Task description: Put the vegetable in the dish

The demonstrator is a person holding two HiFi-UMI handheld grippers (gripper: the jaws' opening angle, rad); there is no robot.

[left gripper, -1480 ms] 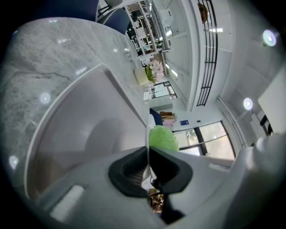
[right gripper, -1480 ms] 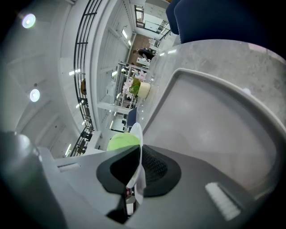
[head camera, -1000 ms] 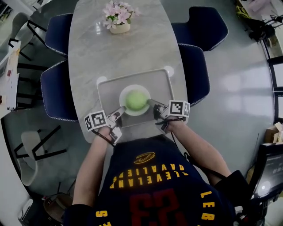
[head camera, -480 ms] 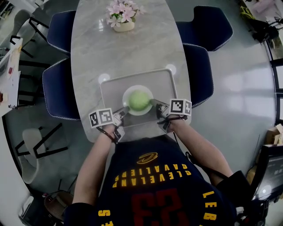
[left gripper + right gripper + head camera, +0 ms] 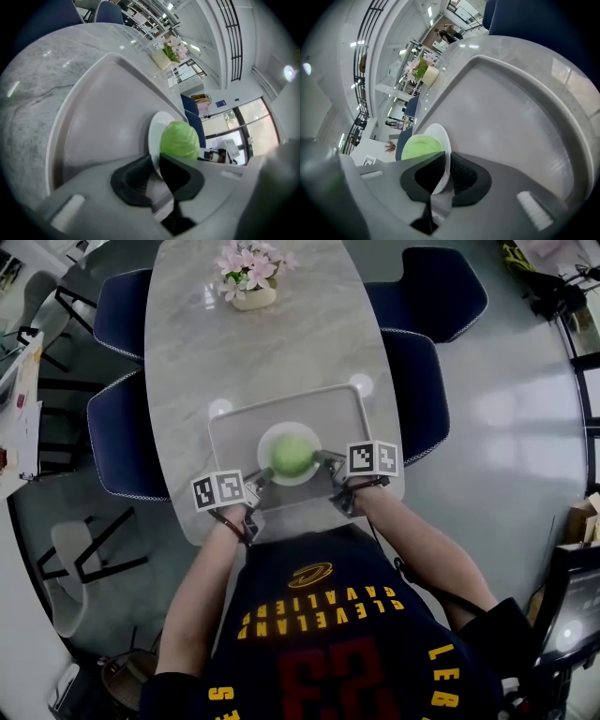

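Note:
A round green cabbage [image 5: 292,456] sits in a white dish [image 5: 277,439] at the middle of a grey tray [image 5: 234,432] on the marble table [image 5: 262,343]. My left gripper [image 5: 257,481] is shut on the dish's near-left rim. My right gripper [image 5: 326,463] is shut on its near-right rim. In the left gripper view the jaws of the left gripper [image 5: 157,164] pinch the dish [image 5: 154,136] edge, with the cabbage [image 5: 179,139] just beyond. In the right gripper view the right gripper [image 5: 446,171] clamps the dish [image 5: 440,136] rim beside the cabbage [image 5: 419,145].
A pot of pink flowers [image 5: 251,277] stands at the table's far end. Dark blue chairs flank the table on the left [image 5: 122,437] and right [image 5: 417,390]. The tray's raised rim [image 5: 562,117] surrounds the dish. The table's near edge lies just below my grippers.
Both grippers have edged slightly inward against the dish. The dish, the cabbage and the tray stay where they were.

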